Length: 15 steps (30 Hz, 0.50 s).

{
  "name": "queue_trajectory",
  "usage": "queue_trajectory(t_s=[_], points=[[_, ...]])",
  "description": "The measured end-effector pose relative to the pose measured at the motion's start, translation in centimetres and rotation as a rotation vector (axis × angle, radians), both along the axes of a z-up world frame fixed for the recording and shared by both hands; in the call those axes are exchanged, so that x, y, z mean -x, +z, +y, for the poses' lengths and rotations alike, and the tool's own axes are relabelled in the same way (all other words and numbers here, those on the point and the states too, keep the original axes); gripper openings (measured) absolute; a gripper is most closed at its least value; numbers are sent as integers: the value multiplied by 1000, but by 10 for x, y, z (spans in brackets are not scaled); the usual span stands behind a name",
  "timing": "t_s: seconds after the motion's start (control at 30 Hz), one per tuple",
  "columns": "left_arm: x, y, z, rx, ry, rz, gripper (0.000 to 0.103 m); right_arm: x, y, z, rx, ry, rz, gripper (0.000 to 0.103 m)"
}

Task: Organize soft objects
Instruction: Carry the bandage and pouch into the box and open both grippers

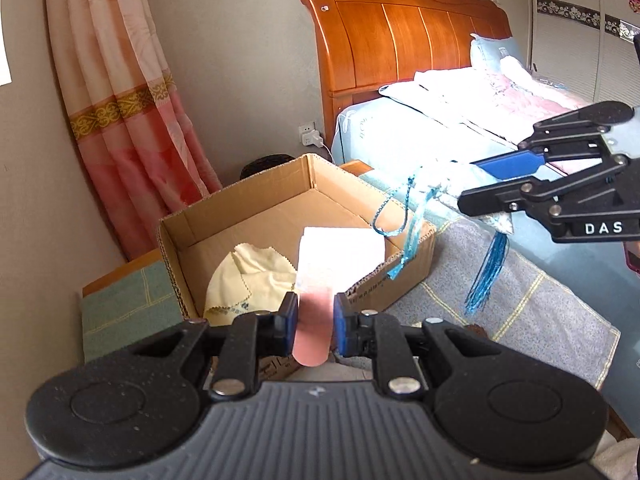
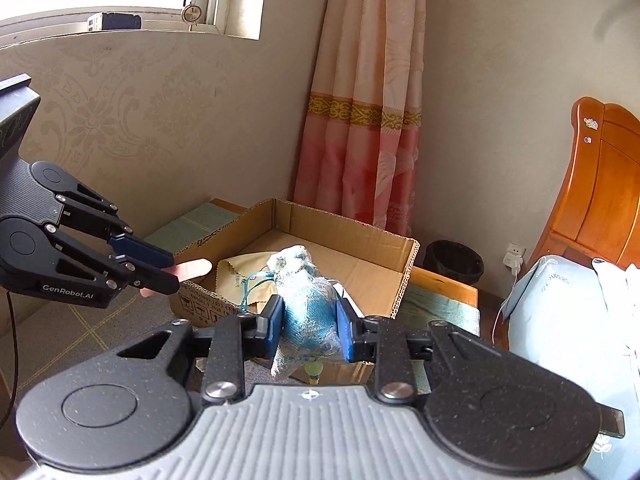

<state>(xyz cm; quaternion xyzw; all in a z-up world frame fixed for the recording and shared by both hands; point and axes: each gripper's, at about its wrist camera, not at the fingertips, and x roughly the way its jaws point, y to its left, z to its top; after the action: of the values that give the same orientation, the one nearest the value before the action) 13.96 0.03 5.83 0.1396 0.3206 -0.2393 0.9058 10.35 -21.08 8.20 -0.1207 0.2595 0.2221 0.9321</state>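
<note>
My left gripper [image 1: 315, 316] is shut on a soft pink oblong pad [image 1: 314, 340] just in front of an open cardboard box [image 1: 248, 208]. In the box lie a pale yellow cloth [image 1: 256, 280] and a white folded piece [image 1: 340, 248]. My right gripper [image 2: 310, 320] is shut on a blue brocade pouch [image 2: 308, 300], held above the box's near edge [image 2: 352, 236]. In the left wrist view the right gripper [image 1: 468, 184] comes in from the right, and the pouch's blue tassels [image 1: 486, 272] hang below it. The right wrist view shows the left gripper [image 2: 175, 271] with the pink pad [image 2: 196, 268].
The box stands on a low surface with a green mat [image 1: 128, 304], next to a grey quilted cover [image 1: 520, 312]. Behind are a pink curtain [image 1: 132, 120], a black bin [image 2: 454, 260], a wall socket [image 1: 308, 134] and a bed with a wooden headboard [image 1: 400, 40].
</note>
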Motion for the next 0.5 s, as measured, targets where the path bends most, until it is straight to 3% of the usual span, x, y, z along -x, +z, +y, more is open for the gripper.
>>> queue_trajectory(t_s=[0.17,0.2,0.23,0.3,0.5], points=[[-51,2,-1,-4,30,0,20,-11,10,-1,14,-7,-19,33],[-58,0,0,-7,40,3,31,-14,11,-1,16,-8,-21,33],[-63,-2,1,-8,55,3,55,-17,13,0,19,-9,-24,33],[-71,-7,5,0,77,5,89,-24,18,0,18,-10,-28,33],[-49,-9,27,58,187,-56,97,-55,26,8,-2,-15,-12,33]])
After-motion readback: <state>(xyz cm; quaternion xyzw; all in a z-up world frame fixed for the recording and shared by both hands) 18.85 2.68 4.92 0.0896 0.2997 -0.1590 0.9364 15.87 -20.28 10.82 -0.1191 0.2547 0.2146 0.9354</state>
